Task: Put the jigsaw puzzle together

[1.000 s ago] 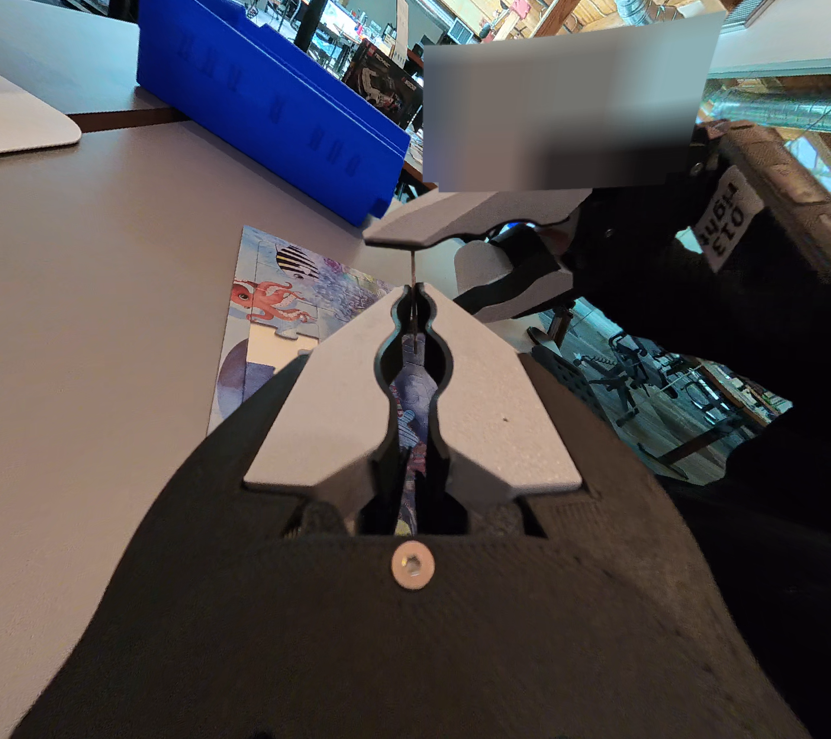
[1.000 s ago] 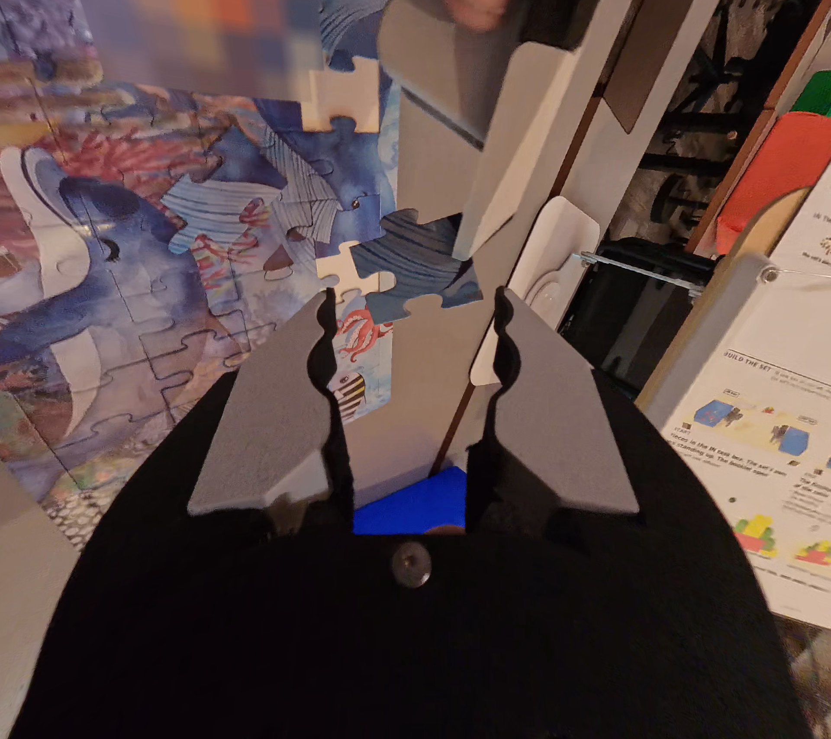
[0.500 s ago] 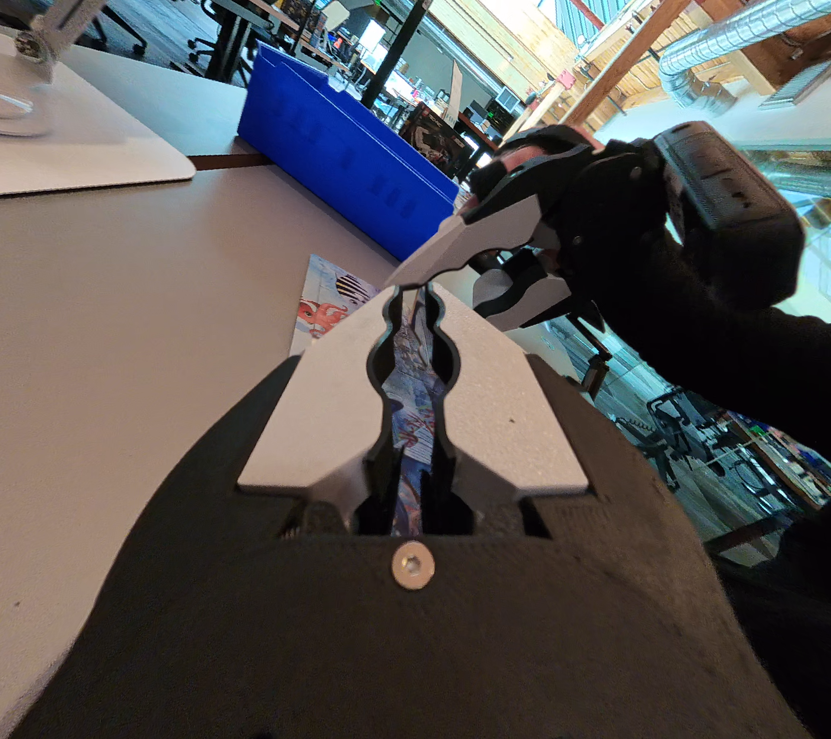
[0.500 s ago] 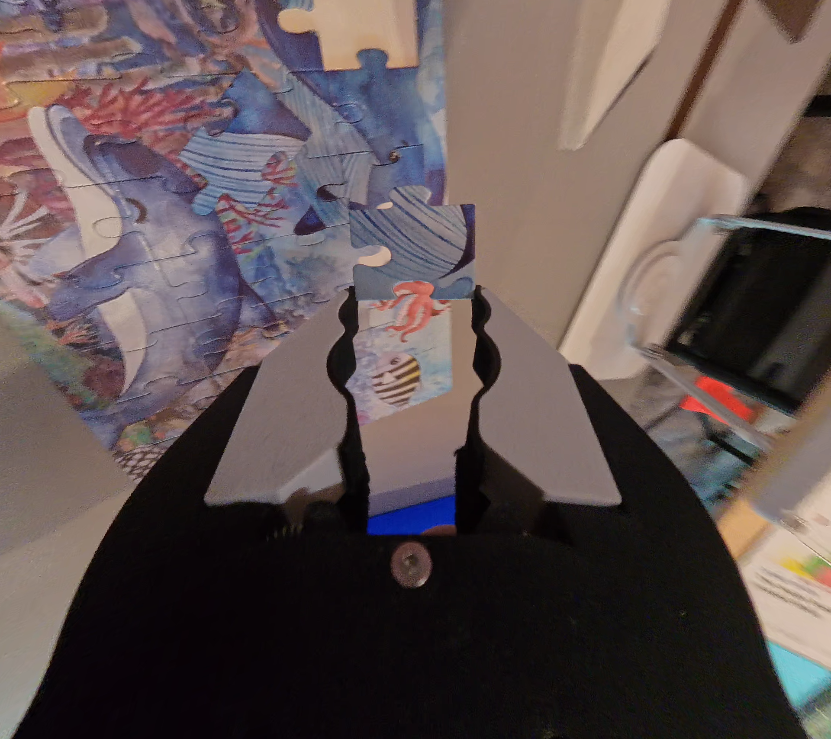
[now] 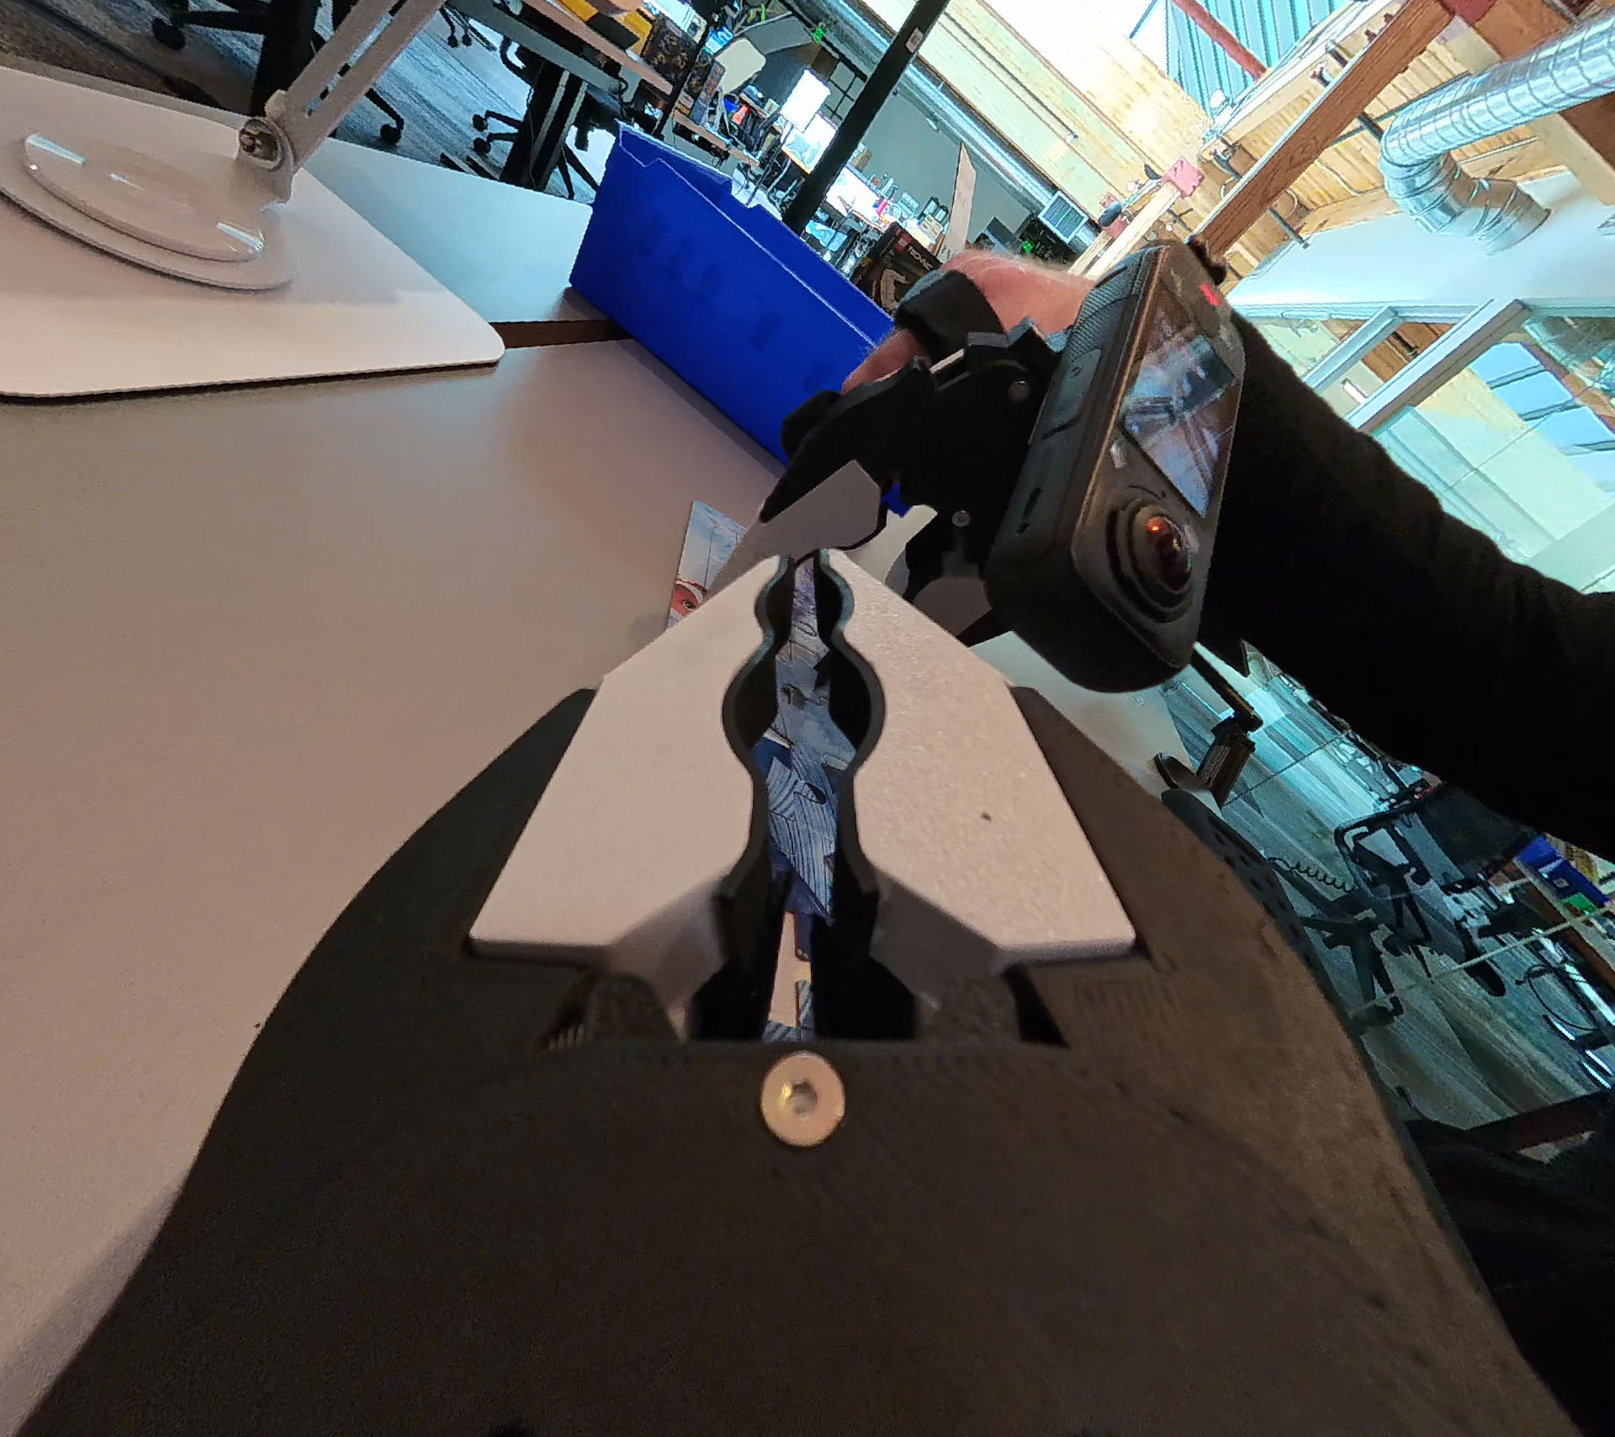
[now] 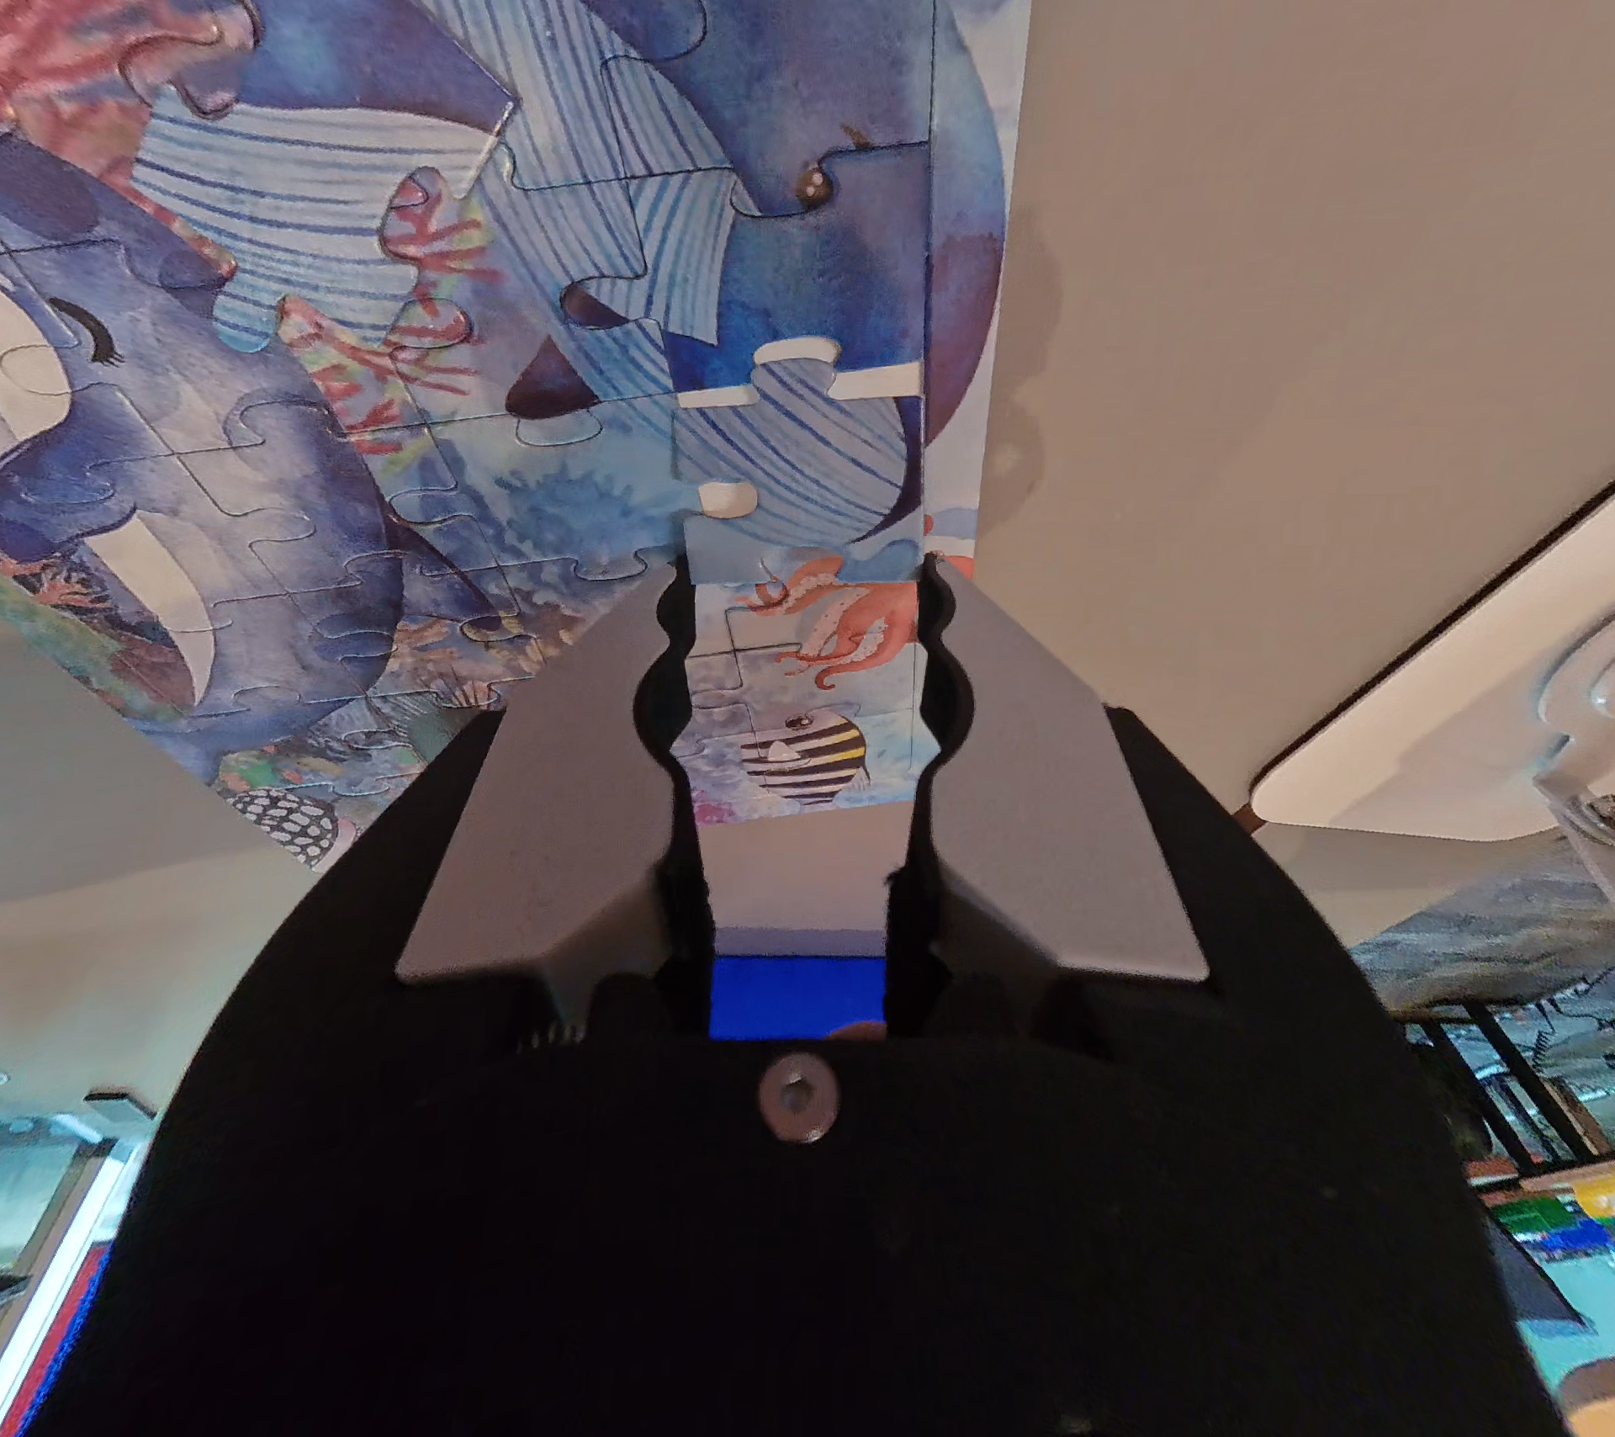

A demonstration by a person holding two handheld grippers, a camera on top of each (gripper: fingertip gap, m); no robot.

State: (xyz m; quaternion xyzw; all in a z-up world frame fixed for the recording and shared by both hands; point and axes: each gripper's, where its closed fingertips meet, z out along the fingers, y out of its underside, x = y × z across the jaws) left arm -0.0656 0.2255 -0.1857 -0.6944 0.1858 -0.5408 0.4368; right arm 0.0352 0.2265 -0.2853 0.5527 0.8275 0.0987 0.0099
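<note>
The jigsaw puzzle [image 6: 437, 433], a blue sea scene, lies flat on the grey table [image 6: 1267, 215]. My right gripper [image 6: 802, 565] is shut on a striped blue puzzle piece [image 6: 795, 451], gripping its two sides. The piece sits at the slot on the puzzle's right edge, with thin white gaps along its top and left. My left gripper [image 5: 806, 565] is shut and empty, low above the table. In the left wrist view the right gripper's upper finger [image 5: 821, 512] points down at the puzzle [image 5: 703, 565] just past my left fingertips.
A blue bin [image 5: 717, 294] stands at the far table edge behind the puzzle. A white stand base [image 5: 218, 311] lies at the far left; it also shows in the right wrist view [image 6: 1398, 652]. A black sleeve [image 5: 1398, 565] reaches in from the right. About 15 cm separates my left fingertips from my right.
The right gripper came down with the piece from above the puzzle to its slot at the right edge. The left gripper drew back and swung its view left.
</note>
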